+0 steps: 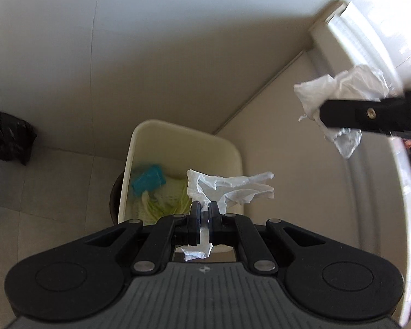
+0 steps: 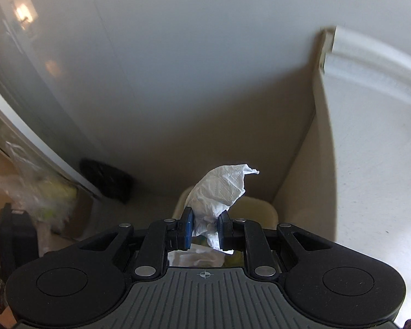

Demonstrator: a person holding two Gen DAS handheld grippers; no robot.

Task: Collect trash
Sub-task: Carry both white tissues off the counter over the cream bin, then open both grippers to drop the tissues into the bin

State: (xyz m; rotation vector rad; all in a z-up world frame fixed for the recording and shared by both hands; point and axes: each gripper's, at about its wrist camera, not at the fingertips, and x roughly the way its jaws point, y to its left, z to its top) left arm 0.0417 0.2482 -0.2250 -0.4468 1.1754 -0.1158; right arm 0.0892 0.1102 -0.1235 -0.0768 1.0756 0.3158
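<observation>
L gripper [image 1: 204,210] pinches a tissue [image 1: 227,187] right above the bin [image 1: 139,148]; R gripper [image 2: 205,223] clamps another tissue [image 2: 219,189], short of it. Centre each over the opening before letting go; tissue drifts.

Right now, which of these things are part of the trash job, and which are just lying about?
Job:
left gripper, shut on a crumpled tissue
right gripper, shut on another tissue
white bin, already holding trash

Lying about:
black bag on the floor
clear plastic bag
</observation>
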